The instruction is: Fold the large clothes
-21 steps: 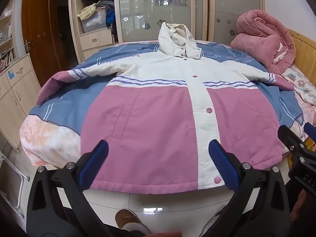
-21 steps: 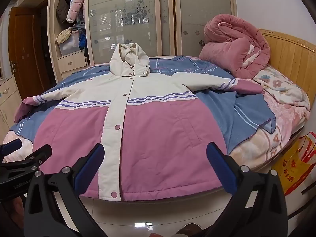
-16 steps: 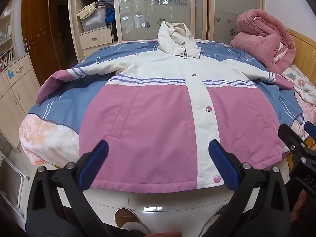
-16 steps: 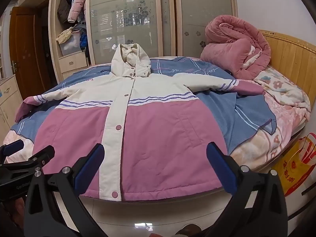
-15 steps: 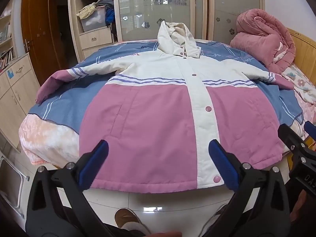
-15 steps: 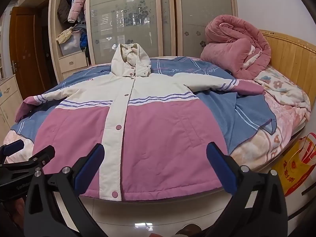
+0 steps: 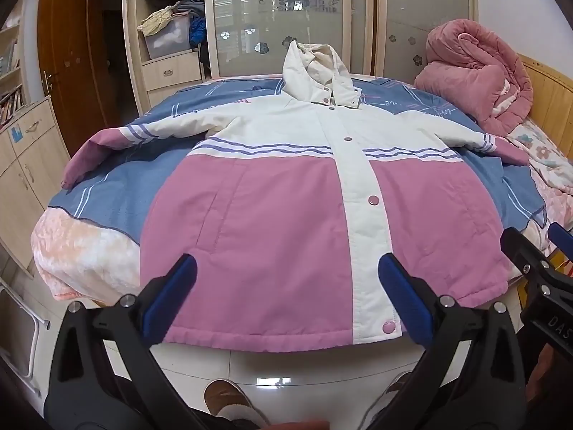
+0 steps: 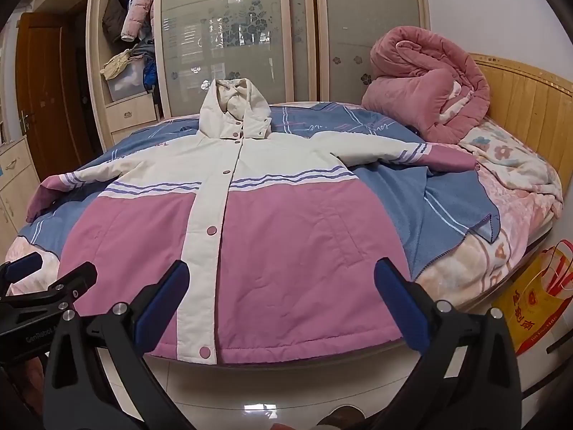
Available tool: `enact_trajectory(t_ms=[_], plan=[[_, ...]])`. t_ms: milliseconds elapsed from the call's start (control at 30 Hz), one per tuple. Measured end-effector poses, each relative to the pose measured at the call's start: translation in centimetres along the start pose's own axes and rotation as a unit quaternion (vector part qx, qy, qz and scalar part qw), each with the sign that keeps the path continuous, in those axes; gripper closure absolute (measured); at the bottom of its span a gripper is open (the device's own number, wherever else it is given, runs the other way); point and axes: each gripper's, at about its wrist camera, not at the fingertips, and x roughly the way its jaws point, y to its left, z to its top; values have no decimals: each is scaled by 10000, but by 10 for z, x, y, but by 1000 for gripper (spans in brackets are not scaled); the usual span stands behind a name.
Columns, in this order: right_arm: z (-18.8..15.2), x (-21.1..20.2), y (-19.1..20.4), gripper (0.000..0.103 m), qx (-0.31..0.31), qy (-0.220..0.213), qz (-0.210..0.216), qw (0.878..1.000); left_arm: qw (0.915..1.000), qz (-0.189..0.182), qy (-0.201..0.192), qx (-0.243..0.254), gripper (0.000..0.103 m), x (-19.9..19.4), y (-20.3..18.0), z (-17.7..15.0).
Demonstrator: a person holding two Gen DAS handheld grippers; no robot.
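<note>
A large pink and cream hooded coat (image 7: pixel 272 222) lies flat and buttoned on the bed, front up, sleeves spread to both sides, hood toward the wardrobe. It also shows in the right wrist view (image 8: pixel 286 243). My left gripper (image 7: pixel 286 286) is open and empty, held just short of the coat's hem over the floor. My right gripper (image 8: pixel 283 286) is open and empty, also just in front of the hem, further right. Each gripper shows at the edge of the other's view.
The bed (image 7: pixel 89 254) carries a blue blanket (image 8: pixel 458 215) under the coat. A rolled pink quilt (image 8: pixel 426 86) sits by the wooden headboard (image 8: pixel 530 107). A wardrobe (image 7: pixel 286 18) stands behind. A yellow-red bag (image 8: pixel 533 304) rests on the floor at right. Cabinets (image 7: pixel 25 165) stand left.
Both grippers have drifted very slightly; the coat has not moved and both stay open.
</note>
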Motion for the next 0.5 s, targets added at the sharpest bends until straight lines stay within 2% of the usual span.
enact_trajectory(t_ms=[500], plan=[[0, 1, -2, 1, 9, 30, -9, 10000, 10000, -7, 1, -1, 2, 2, 1, 0]])
